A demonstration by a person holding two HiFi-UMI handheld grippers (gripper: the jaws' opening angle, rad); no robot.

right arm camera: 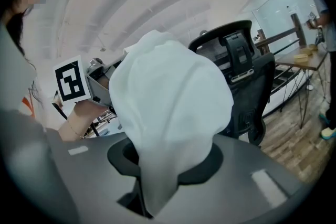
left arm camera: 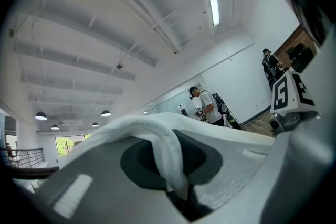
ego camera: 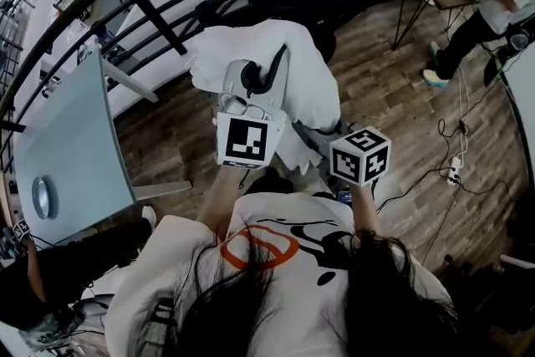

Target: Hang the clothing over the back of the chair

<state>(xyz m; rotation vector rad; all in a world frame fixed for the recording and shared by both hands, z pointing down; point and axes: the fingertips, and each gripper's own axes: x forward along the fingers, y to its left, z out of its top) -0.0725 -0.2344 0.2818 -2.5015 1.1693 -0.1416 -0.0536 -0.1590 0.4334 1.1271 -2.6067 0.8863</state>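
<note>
Left gripper view is showing the left gripper [left arm camera: 181,194] with its jaws pressing together on a narrow white fold of the clothing [left arm camera: 157,134], which is rising from between them and bending over to the left. Right gripper view is showing the right gripper [right arm camera: 152,202] clamping the same white clothing. A big rounded bunch of it is standing up from the jaws, in front of the black chair [right arm camera: 247,76], and is covering the chair's left edge. Whether the fabric is touching the chair I cannot tell. In the head view both grippers are being held close together on the near side of the chair. Wooden floor [ego camera: 393,96] is lying around the chair, a wooden desk [right arm camera: 307,60] is standing to the right of it, and a black railing [ego camera: 150,12] is running beyond it.
</note>
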